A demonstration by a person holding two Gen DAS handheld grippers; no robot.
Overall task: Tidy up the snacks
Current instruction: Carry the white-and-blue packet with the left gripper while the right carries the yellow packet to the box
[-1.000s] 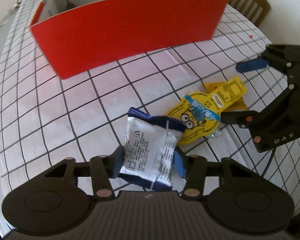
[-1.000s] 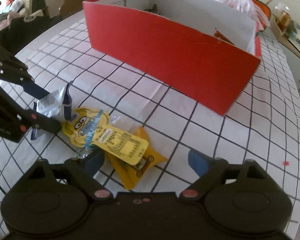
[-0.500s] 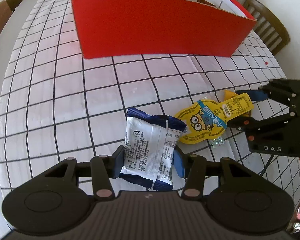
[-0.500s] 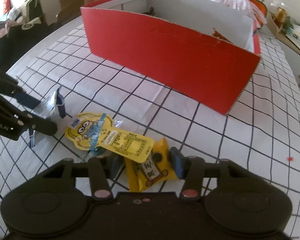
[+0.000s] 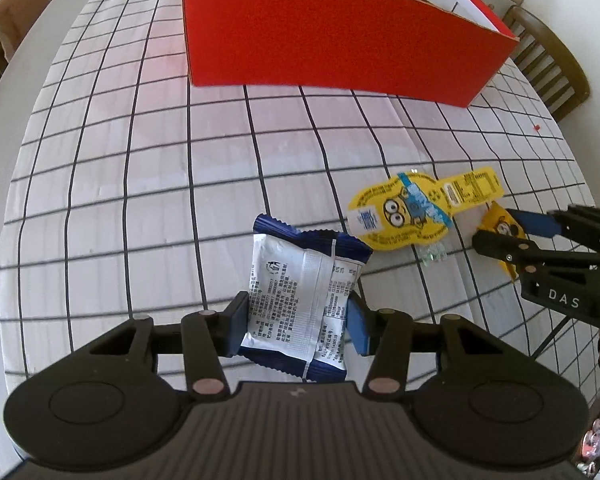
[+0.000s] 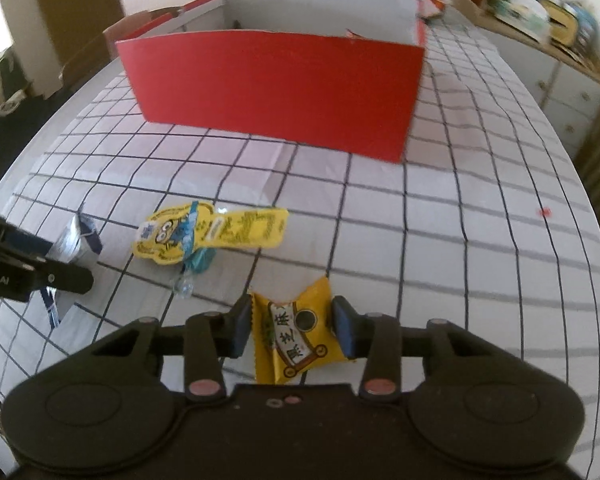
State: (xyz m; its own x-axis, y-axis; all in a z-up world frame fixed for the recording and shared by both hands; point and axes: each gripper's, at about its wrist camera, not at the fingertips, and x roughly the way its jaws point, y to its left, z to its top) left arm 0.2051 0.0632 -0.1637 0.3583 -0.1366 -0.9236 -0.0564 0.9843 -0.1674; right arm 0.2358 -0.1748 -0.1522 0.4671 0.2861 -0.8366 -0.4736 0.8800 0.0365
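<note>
Currently your left tongs (image 5: 296, 322) pinch the blue-and-white packet (image 5: 300, 300); your right tongs (image 6: 292, 326) are closing on the small yellow packet (image 6: 296, 340) between their pads. Directly beyond both, far across the tabletop (image 5: 120, 160), stands the red box (image 5: 340, 48), long side facing you.

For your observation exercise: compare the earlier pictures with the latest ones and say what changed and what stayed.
The right gripper, wide open before, is closing on the small yellow snack packet between its pads. The left gripper stays clamped on the blue-and-white packet. The yellow cartoon packet and red box are unmoved.
</note>
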